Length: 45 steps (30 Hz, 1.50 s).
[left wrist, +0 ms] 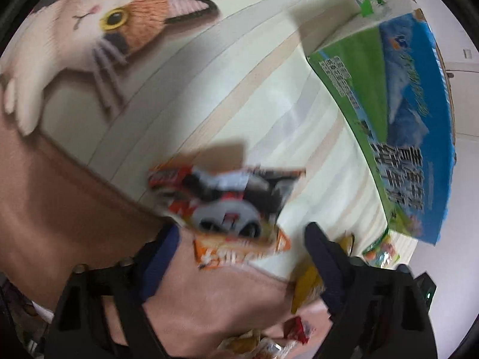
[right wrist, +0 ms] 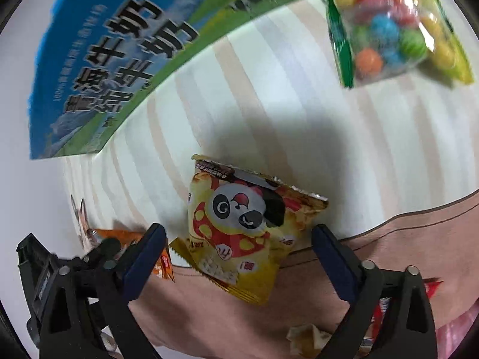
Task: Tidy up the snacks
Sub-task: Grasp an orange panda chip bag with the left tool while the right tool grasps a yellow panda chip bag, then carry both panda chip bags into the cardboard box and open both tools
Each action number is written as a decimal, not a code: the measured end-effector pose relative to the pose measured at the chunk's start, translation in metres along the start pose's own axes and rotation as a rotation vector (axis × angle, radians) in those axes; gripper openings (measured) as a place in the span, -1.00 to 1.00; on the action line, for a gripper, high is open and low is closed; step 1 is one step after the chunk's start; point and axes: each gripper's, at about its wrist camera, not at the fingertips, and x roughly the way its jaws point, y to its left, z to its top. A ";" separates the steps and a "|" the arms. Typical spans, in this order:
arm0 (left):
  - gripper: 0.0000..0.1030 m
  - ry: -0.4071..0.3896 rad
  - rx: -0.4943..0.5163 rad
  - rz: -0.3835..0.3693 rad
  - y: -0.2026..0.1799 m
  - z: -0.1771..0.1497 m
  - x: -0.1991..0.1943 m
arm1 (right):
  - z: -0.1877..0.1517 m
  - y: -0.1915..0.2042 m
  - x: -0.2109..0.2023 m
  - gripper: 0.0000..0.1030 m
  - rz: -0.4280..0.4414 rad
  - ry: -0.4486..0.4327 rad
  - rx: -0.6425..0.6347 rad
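Left gripper: fingers spread wide, nothing held. Orange packet seen between them, blurred, lying on striped cloth at brown border. Right gripper: fingers spread wide, nothing gripped. Yellow panda packet located between fingers, lying across cloth edge. Candy bag noted farther off on cloth. Blue-green carton standing at cloth's far side. Cat print observed on cloth.
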 end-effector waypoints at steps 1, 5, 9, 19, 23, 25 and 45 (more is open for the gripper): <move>0.20 -0.005 0.023 0.022 -0.005 0.001 0.003 | -0.001 0.001 0.002 0.55 -0.026 0.001 -0.018; -0.02 -0.055 0.242 0.148 -0.037 -0.008 0.007 | -0.008 0.008 0.002 0.35 -0.090 0.004 -0.135; -0.03 -0.059 0.507 0.292 -0.072 -0.030 0.020 | -0.019 0.019 -0.001 0.33 -0.214 -0.014 -0.307; 0.13 -0.037 0.568 0.341 -0.081 -0.042 0.046 | -0.015 0.014 0.007 0.52 -0.229 0.007 -0.335; 0.41 -0.032 0.603 0.338 -0.081 -0.053 0.055 | -0.012 0.011 0.007 0.52 -0.212 0.015 -0.309; 0.44 -0.035 0.603 0.335 -0.080 -0.057 0.058 | -0.010 0.008 0.005 0.52 -0.199 0.020 -0.298; -0.18 -0.094 0.512 0.263 -0.063 -0.076 0.001 | -0.026 -0.002 -0.030 0.03 -0.136 -0.079 -0.290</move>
